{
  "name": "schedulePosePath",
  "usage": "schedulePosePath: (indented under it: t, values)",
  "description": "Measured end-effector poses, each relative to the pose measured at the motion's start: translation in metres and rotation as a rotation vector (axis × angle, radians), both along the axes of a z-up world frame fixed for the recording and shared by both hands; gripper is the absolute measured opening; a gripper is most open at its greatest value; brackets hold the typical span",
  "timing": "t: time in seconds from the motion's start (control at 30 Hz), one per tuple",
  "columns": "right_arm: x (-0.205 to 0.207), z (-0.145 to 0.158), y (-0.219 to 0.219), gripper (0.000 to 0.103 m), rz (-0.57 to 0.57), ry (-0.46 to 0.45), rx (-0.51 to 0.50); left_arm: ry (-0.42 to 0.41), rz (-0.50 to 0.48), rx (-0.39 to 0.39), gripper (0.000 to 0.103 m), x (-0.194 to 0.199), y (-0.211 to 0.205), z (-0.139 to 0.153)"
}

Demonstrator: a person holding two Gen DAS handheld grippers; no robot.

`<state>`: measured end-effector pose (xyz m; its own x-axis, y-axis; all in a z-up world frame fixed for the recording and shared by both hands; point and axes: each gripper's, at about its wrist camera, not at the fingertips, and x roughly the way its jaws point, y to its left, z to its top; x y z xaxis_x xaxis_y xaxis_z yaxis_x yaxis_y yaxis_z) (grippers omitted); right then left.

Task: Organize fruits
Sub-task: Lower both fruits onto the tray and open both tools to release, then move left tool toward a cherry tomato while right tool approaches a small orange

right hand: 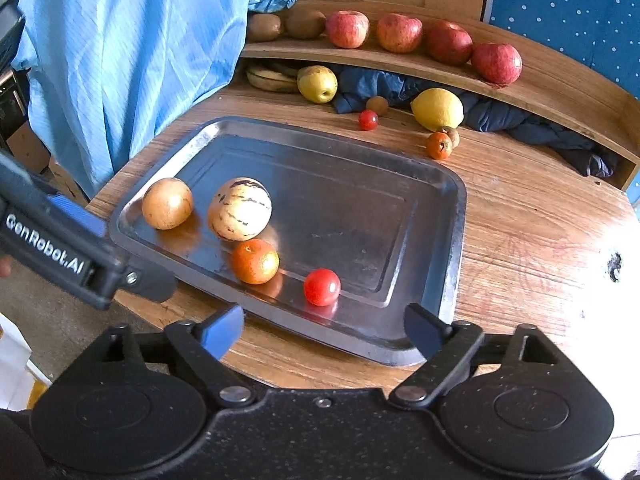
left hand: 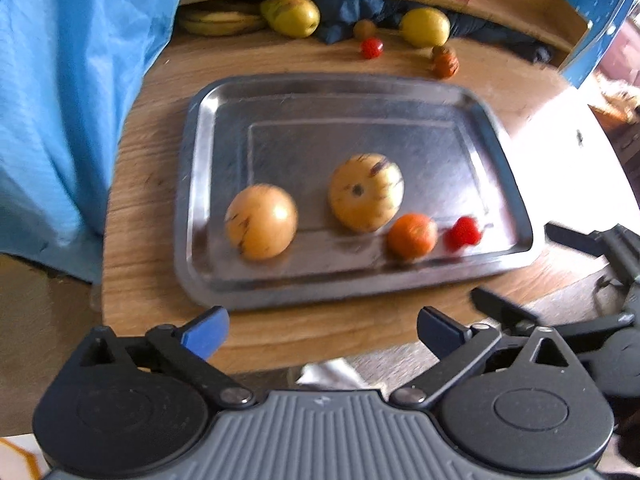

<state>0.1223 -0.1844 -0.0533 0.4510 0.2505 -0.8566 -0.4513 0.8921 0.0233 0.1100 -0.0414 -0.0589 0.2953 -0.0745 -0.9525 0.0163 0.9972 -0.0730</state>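
On the metal tray [right hand: 448, 240] four fruits sit along the near edge: a plain yellow-orange round fruit [right hand: 167, 203] at the left end, a pale striped melon-like fruit [right hand: 240, 209] beside it, a small orange [right hand: 255, 261] just in front of that, and a cherry tomato [right hand: 322, 286] a little apart to the right. The two big ones look firm, smooth and fairly heavy, so I would expect them to roll and slip unless they are taken across the widest part; the orange has a rougher skin and should grip easily; the tomato is light, glossy and soft, and I would guess it wants a gentle squeeze across its middle. The tray itself is slick, so anything nudged may slide. The right gripper [right hand: 324, 330] hangs over the near rim with its fingers spread wide and nothing between them, closest to the tomato. The left gripper [left hand: 322, 332] is likewise spread and empty, held back from the tray's front edge. Beyond the tray, on the wooden table [right hand: 520, 216], lie another tomato [right hand: 368, 120], a lemon [right hand: 437, 109], a pear [right hand: 317, 84] and bananas [right hand: 270, 77], with red apples [right hand: 448, 42] on the shelf above.
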Motion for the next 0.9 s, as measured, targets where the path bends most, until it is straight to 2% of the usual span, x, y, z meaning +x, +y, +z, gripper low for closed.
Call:
schedulePosePath:
  t: [0.17,0.6,0.9]
  values:
    - [-0.001,0.001,-0.003,0.099,-0.021,0.001,-0.028,0.055,-0.008,0.11,0.102,-0.003,0.001,-0.008]
    - [0.004,0.001,-0.01,0.102,-0.076,-0.007,-0.033,0.052,-0.007,0.211,0.102,0.001,0.011,0.003]
    - [0.019,0.0,-0.007,0.102,-0.08,-0.009,-0.008,0.025,0.022,0.241,0.102,0.02,0.027,0.014]
